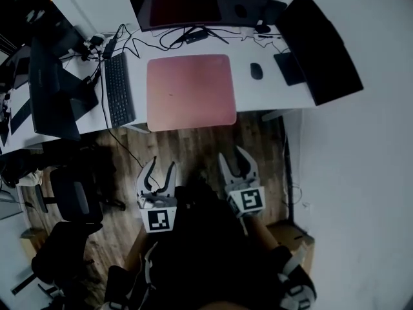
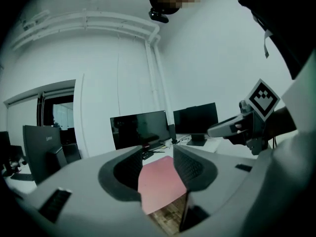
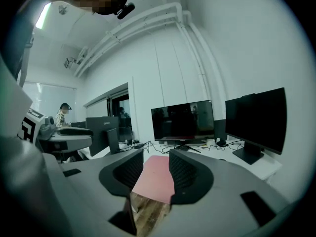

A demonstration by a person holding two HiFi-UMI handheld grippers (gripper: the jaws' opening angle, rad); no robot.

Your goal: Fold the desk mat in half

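1. here the pink desk mat (image 1: 190, 90) lies flat and unfolded on the white desk (image 1: 258, 95), with its front edge along the near edge of the desk.
2. a keyboard (image 1: 119, 89) is just beside it on the left, a mouse (image 1: 256, 71) is near on the right, and a monitor (image 1: 193, 2) stands behind.
3. the left gripper (image 1: 161, 171) and the right gripper (image 1: 233, 161) are over the wooden floor (image 1: 193, 144), apart from the desk. both have the jaws apart with nothing between them.

Matt pink desk mat (image 1: 191, 90) on a smooth white desk (image 1: 258, 99), above a wood floor (image 1: 193, 148).
The mat shows no shine. The floor is brown plank with visible grain. The left gripper (image 1: 161, 165) and right gripper (image 1: 233, 154) have matt grey plastic shells and dark, finely ribbed pads (image 3: 183, 171). The monitor (image 1: 200, 2) screen is glossy.
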